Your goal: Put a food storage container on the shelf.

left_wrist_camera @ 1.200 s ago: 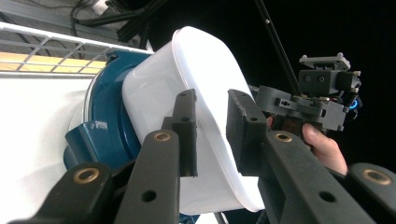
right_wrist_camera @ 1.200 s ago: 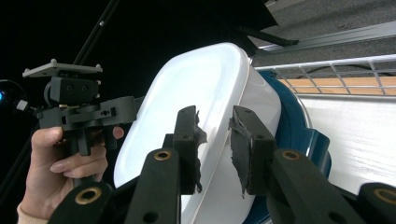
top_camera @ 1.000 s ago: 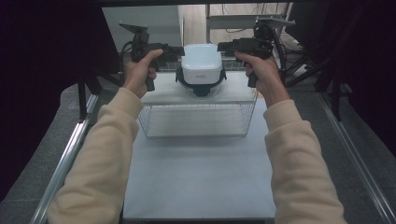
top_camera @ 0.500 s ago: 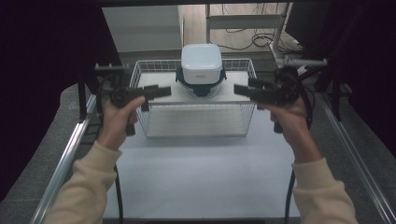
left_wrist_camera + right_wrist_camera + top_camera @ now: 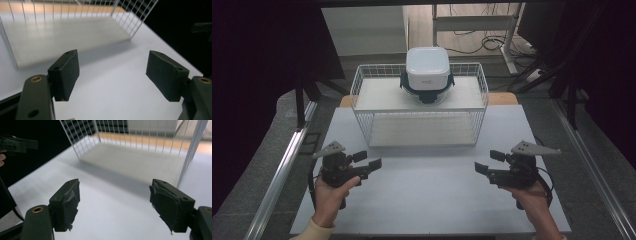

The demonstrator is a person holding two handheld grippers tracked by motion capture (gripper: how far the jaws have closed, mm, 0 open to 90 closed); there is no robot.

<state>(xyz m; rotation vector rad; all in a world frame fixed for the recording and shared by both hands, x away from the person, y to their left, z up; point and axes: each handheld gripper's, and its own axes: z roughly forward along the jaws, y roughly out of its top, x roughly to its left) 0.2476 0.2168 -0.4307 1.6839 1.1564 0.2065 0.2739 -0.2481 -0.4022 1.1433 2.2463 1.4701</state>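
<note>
Dark curtains and a cluttered floor with cables frame the white surface (image 5: 432, 200), which carries a white wire basket (image 5: 362, 82) at its far edge. From the high view, a white-lidded container (image 5: 427, 67) with dark clasps sits on the raised shelf of the wire basket, centred near its back rail. Both grippers are low and well in front of the wire basket: the left gripper (image 5: 371, 165) off its left front corner, the right gripper (image 5: 484, 167) off its right front corner, each released and carrying nothing, their jaws having just been opening. In the left gripper view, the left gripper (image 5: 112, 75) stands spread wide over bare surface, with the front wires of the wire basket (image 5: 135, 22) ahead. In the right gripper view, the right gripper (image 5: 113, 202) is likewise spread and empty, its pad covering frayed and torn, with the wire basket (image 5: 192, 147) just ahead. The risk I judge from here: the container rests high and unsupported by either hand, so a knock against the light basket could shift it, and the ragged right pad could slip on a smooth lid in any later grasp.
</note>
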